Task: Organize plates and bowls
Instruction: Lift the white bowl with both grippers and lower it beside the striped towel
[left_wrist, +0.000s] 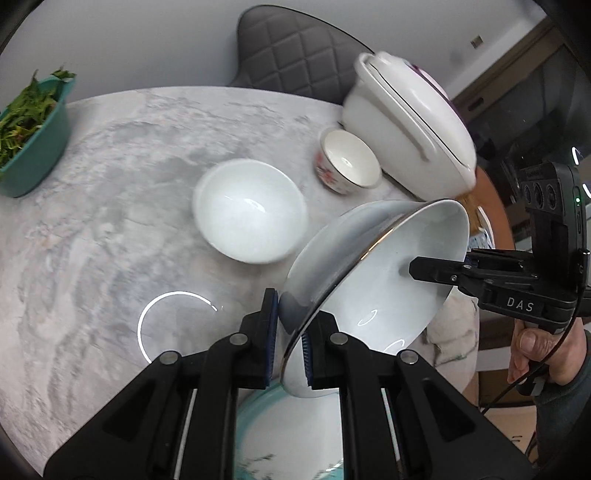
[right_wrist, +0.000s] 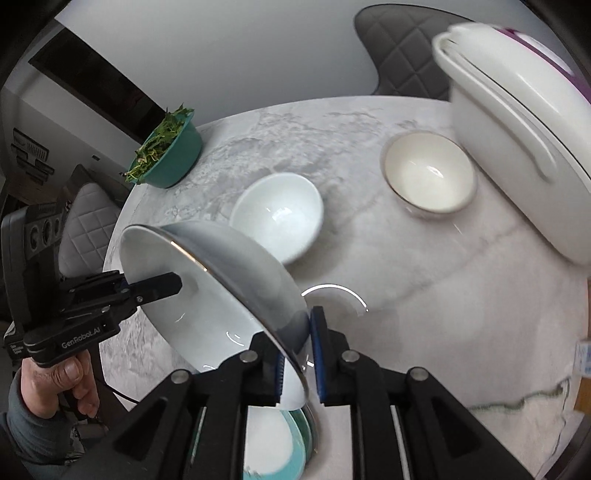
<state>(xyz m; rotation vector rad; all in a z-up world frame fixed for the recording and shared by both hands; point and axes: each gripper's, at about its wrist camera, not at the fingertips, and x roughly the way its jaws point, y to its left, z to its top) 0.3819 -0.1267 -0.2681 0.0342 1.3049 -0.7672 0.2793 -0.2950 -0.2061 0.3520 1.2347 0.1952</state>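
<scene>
- Nearest us, our left tool (left_wrist: 289, 339) clamps the rim of a tilted white plate (left_wrist: 388, 280), one blue pad on the outside and one on the inside.
- Our right tool (right_wrist: 298, 357) grips the same plate (right_wrist: 207, 295) at the opposite edge, so we hold it between both tools, raised above the counter (left_wrist: 110, 206).
- Just under the plate, a teal-rimmed plate (left_wrist: 280, 432) rests on the counter at the near edge; it also shows below the right tool (right_wrist: 291, 443).
- Farther on, a plain white bowl (left_wrist: 251, 210) sits upright near the middle of the counter.
- Beyond it, a floral bowl (left_wrist: 347, 162) with a thin dark rim stands just beside a large white lidded pot (left_wrist: 406, 129); whether they touch, we cannot tell.
- At the far left edge, a teal basin (left_wrist: 33, 136) holds green leaves.
- Behind the counter stands a grey quilted chair (left_wrist: 295, 51).
</scene>
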